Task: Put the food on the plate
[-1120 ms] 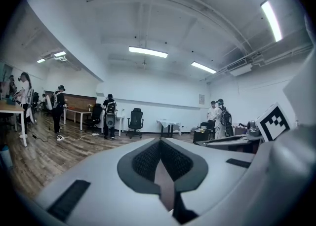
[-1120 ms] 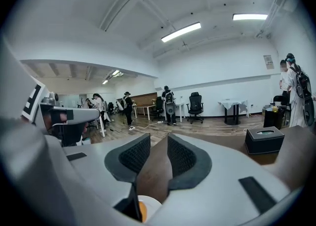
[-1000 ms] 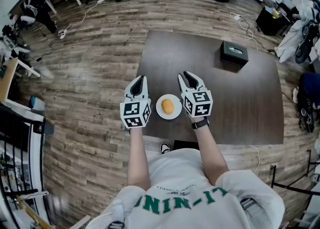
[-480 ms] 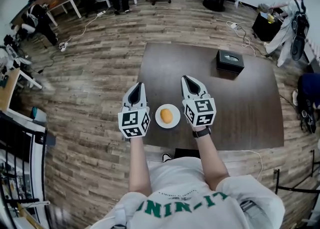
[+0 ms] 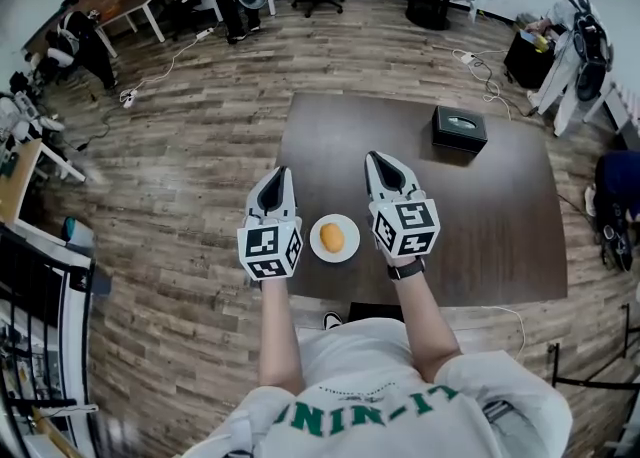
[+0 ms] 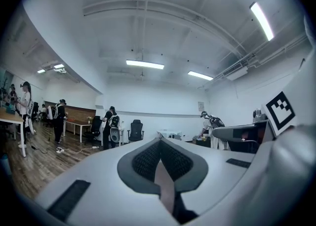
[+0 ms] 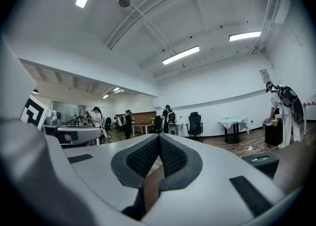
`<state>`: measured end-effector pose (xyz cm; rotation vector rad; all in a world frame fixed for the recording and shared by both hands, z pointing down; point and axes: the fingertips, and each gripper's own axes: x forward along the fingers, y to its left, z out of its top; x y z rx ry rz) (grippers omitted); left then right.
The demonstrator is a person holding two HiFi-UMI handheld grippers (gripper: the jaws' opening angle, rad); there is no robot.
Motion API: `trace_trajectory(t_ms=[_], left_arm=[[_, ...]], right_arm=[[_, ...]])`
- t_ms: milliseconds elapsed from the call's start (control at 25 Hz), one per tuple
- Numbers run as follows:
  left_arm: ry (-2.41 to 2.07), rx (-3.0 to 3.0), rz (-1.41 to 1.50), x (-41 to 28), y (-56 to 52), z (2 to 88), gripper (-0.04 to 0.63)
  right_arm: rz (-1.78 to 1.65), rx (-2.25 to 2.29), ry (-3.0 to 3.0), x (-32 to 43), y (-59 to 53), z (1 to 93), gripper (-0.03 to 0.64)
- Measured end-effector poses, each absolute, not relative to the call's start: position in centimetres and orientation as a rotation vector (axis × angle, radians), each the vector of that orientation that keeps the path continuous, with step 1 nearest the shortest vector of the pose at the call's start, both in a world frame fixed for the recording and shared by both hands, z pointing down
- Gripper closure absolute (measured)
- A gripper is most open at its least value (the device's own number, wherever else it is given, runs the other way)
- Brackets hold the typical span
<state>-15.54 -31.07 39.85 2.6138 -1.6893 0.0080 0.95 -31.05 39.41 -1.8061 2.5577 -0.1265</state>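
Hovering over table [image 5: 480, 216], flanking plate [image 5: 318, 247] with food [image 5: 332, 237]; left gripper [image 5: 277, 175], right gripper [image 5: 376, 159] both pressed together, empty

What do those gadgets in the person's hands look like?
The left gripper and right gripper are white plastic shells with dark grey textured jaws, each bearing a cube of black-and-white square markers. The person wears a white short-sleeved T-shirt with green lettering and a black wristband.
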Motion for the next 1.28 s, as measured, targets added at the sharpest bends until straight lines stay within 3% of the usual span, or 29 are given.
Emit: trace_trajectory(t_ms=[1280], left_arm=[[-1.611, 2.635, -0.009, -14.6, -32.7, 40.2, 0.583]], right_arm=[[-0.247, -1.846, 2.559, 3.7, -32.7, 41.9, 0.603]])
